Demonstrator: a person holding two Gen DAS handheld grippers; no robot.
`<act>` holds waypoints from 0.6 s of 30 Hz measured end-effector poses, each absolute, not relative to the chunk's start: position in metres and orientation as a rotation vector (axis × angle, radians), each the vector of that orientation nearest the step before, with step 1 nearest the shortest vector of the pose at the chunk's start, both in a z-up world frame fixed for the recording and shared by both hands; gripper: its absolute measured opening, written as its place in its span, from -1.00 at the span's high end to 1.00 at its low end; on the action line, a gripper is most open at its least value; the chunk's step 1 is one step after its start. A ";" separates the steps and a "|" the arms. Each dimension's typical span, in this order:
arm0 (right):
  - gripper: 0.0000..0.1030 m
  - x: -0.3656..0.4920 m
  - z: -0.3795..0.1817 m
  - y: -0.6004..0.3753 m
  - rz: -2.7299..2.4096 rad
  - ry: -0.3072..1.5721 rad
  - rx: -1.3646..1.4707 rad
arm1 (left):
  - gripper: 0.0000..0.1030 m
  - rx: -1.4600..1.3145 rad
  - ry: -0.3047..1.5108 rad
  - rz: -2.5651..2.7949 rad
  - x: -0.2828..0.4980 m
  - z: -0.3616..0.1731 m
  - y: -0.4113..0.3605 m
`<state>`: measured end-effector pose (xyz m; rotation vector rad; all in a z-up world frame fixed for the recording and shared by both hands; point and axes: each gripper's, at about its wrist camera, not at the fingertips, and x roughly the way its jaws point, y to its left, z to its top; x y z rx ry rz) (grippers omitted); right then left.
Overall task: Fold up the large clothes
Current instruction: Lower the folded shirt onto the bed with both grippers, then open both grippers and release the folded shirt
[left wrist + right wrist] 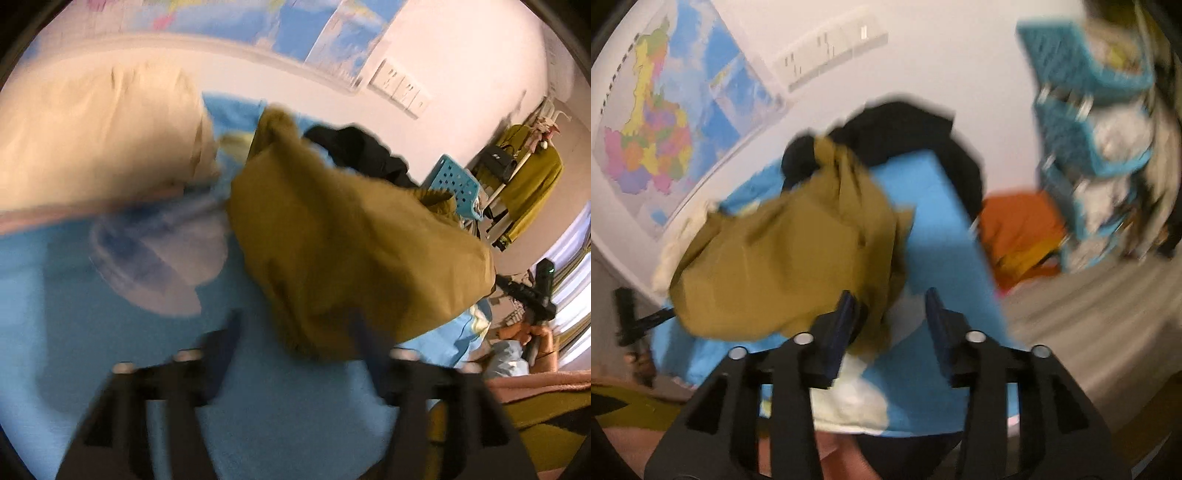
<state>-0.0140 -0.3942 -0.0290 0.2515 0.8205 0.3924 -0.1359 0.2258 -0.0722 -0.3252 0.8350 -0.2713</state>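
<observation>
An olive-brown garment (pixel 343 243) lies bunched on the blue bedsheet (pixel 110 332); it also shows in the right wrist view (pixel 783 258). My left gripper (pixel 295 332) is open, its fingers apart at the garment's near edge, holding nothing. My right gripper (pixel 890 306) is open, with its left finger (pixel 842 317) against the garment's hanging edge. The other gripper (pixel 535 291) shows at the right of the left wrist view, and the other gripper (pixel 628 317) shows at the left of the right wrist view. Both views are motion-blurred.
A black garment (pixel 362 151) lies behind the olive one. A cream pillow (pixel 99 129) sits at the bed's left. Blue baskets (pixel 1089 110) stand at the right, orange cloth (pixel 1019 229) lies below, and a wall map (pixel 665 118) hangs behind. A clothes rack (pixel 524 177) stands far right.
</observation>
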 end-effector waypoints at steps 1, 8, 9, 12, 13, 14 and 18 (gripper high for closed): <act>0.14 -0.017 -0.018 -0.394 0.385 0.779 0.243 | -0.23 -0.301 0.805 -0.277 -0.137 -0.063 0.222; -0.04 -0.002 0.006 -0.303 0.606 0.684 0.060 | -0.41 -0.168 0.733 -0.348 -0.112 -0.038 0.169; 0.00 0.005 -0.005 -0.292 0.635 0.722 0.059 | -0.41 -0.155 0.759 -0.327 -0.105 -0.045 0.162; 0.17 0.027 -0.044 -0.282 0.634 0.849 0.095 | -0.31 -0.170 0.887 -0.271 -0.086 -0.081 0.162; 0.22 0.030 -0.054 -0.285 0.623 0.867 0.100 | -0.30 -0.211 0.910 -0.267 -0.083 -0.093 0.167; 0.24 0.029 -0.062 -0.288 0.632 0.876 0.118 | -0.27 -0.238 0.906 -0.269 -0.083 -0.096 0.173; 0.12 0.019 -0.056 -0.291 0.618 0.881 0.157 | -0.24 -0.263 0.893 -0.247 -0.090 -0.095 0.178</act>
